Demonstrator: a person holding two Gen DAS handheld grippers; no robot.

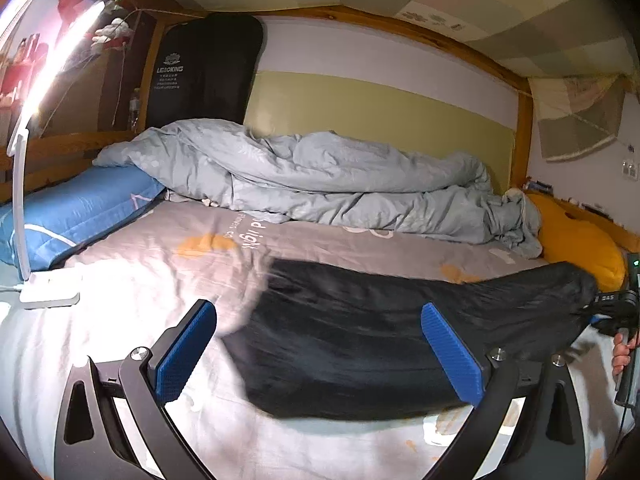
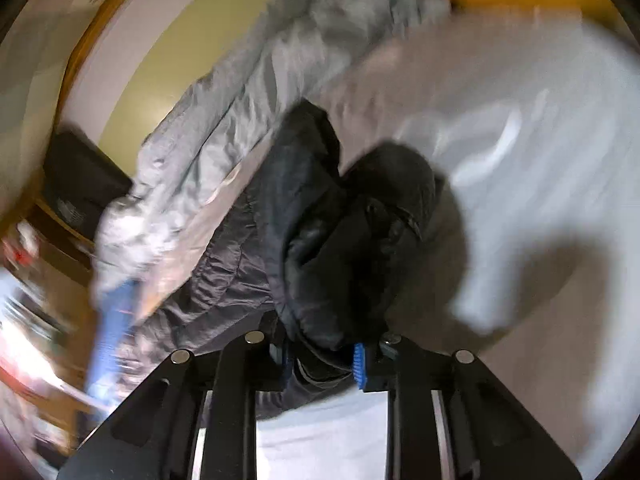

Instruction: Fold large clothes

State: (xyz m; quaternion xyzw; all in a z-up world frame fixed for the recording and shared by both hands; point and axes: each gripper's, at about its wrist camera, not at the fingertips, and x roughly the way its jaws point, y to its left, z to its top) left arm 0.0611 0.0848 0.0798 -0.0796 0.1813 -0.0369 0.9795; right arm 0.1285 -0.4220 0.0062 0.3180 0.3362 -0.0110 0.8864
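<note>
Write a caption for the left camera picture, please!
Open left gripper over a black garment on the bed.

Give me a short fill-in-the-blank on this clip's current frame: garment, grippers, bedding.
1. The garment lying on the bed sheet is ____ in colour.
2. The left gripper has its jaws ____.
3. The right gripper is shut on the ____.
4. The pillow beside the lamp is ____.

Missing words: black; open; garment; blue

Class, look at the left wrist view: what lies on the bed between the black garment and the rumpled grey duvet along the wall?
In the left wrist view, only bare printed bedsheet separates the black garment from the grey duvet.
</note>
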